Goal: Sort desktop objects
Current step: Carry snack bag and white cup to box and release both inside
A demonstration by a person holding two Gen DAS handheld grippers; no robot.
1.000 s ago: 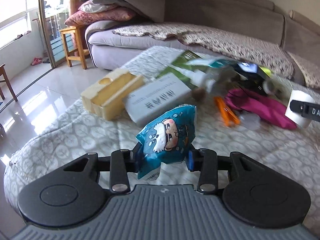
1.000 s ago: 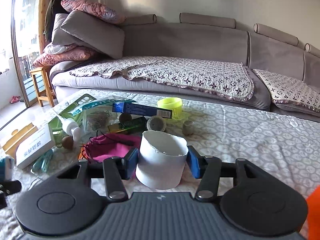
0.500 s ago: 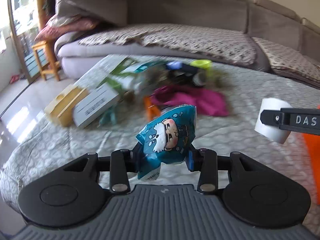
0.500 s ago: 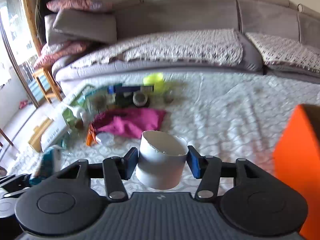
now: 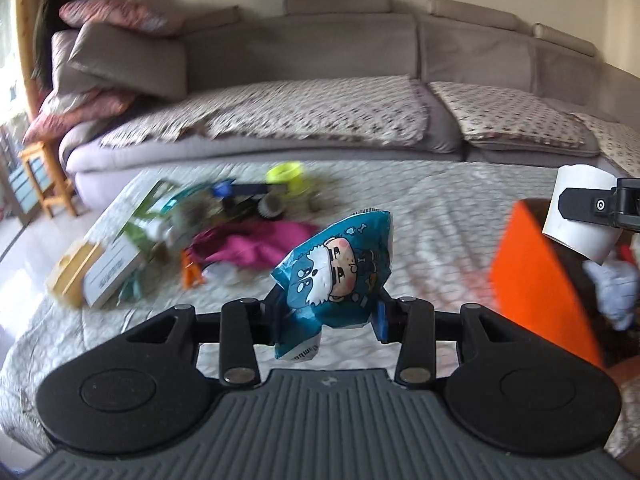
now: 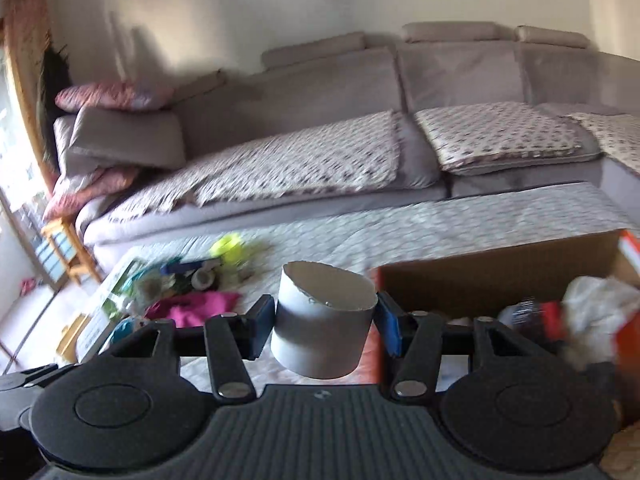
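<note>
My left gripper [image 5: 326, 314] is shut on a blue snack packet [image 5: 338, 268] with a cartoon face and holds it above the cloth-covered table [image 5: 420, 216]. My right gripper [image 6: 325, 322] is shut on a white paper roll [image 6: 324, 320], held at the left edge of the orange cardboard box [image 6: 492, 276]. In the left wrist view the roll [image 5: 580, 216] hangs over the orange box [image 5: 536, 272] at the right. A pile of objects lies at the table's far left: a magenta pouch [image 5: 256, 242], a yellow-green tape roll [image 5: 286, 174], a white carton [image 5: 112, 272].
The box holds white cloth [image 6: 600, 304] and other items. A grey sofa [image 5: 320, 92] runs behind the table. A wooden stool [image 5: 40, 176] stands at the left by the window. The table's left edge drops to a tiled floor.
Both grippers have swung right with their loads. The orange box has come into full view, and the white roll now sits over its edge. The object pile has shifted left.
</note>
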